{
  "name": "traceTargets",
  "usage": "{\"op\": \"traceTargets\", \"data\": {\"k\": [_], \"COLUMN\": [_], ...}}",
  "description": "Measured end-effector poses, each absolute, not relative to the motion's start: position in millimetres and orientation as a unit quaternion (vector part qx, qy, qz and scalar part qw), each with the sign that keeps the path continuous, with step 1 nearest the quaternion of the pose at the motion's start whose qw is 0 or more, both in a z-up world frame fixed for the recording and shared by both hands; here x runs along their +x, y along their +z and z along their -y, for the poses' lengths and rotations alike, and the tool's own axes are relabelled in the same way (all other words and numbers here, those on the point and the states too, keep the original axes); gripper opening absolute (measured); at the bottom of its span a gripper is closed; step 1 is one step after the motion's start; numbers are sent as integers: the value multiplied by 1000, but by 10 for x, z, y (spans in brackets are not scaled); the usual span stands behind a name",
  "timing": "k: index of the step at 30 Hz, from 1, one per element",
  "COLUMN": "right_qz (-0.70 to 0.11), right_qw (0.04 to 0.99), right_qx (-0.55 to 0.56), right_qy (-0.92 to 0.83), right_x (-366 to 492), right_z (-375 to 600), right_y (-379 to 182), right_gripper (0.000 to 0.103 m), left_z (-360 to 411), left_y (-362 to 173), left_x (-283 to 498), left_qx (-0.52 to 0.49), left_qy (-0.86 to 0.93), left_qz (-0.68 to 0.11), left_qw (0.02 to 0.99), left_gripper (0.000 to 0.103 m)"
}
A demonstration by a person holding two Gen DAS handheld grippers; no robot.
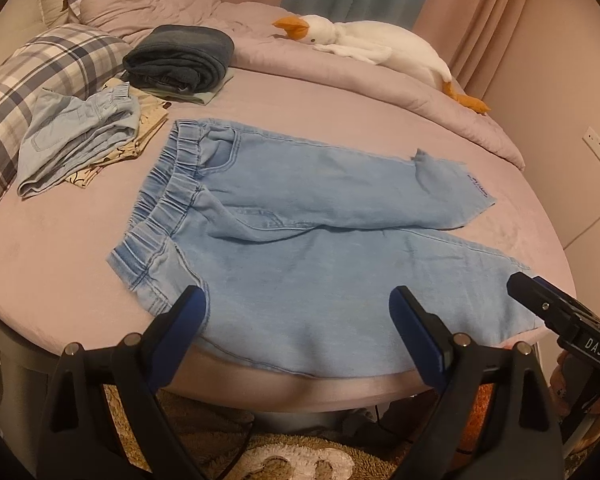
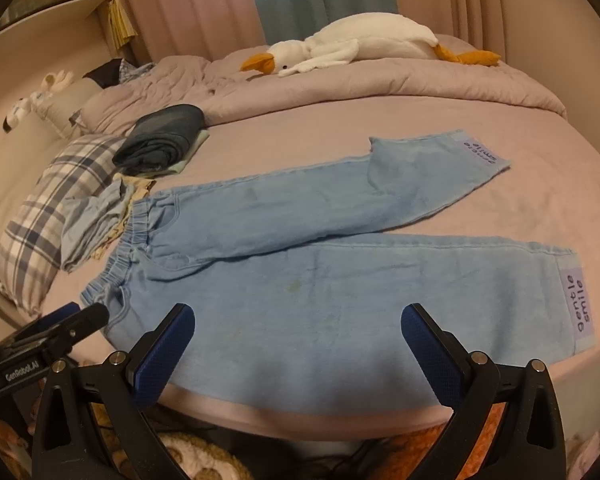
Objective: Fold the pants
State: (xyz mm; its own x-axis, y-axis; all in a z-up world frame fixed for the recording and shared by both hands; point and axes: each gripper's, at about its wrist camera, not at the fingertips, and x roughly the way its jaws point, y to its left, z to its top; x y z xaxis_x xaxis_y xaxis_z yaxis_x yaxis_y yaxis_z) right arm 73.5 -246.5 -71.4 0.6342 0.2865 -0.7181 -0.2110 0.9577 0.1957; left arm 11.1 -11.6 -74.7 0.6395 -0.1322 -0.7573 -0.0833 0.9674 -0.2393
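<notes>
Pink-sheeted bed (image 1: 300, 92) fills both views, curtains behind. Far left: plaid pillow (image 1: 40, 80), then a folded light-blue garment (image 1: 76, 140) and a dark folded stack (image 1: 180, 58); no containers are visible. Centre: light-blue denim pants (image 1: 300, 240) lie flat at the near bed edge, waistband at left, legs running right, far cuff turned back. Upper right: plush goose (image 1: 372, 42). Left gripper (image 1: 298, 304) and right gripper (image 2: 298, 320) hover agape, grasping nothing. The cloth looks soft and limp, probably light; waistband and cuffs seem the best holds.
</notes>
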Motion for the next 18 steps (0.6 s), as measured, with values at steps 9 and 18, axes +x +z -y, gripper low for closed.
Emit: {"op": "traceTargets", "data": {"k": [9, 18], "right_qz": [-413, -420], "right_qw": [900, 897], "right_qx": [47, 59], "right_qy": [129, 126], "right_x": [725, 741], "right_z": [2469, 2524], "right_y": [-717, -729], "right_gripper": [103, 103], "left_z": [148, 227], "left_y": [-761, -782], "left_x": [117, 137], "left_qx": [-126, -121], "left_qy": [-20, -29], "left_qz": [-430, -436], "left_qw": [894, 891], "left_gripper": [93, 93]}}
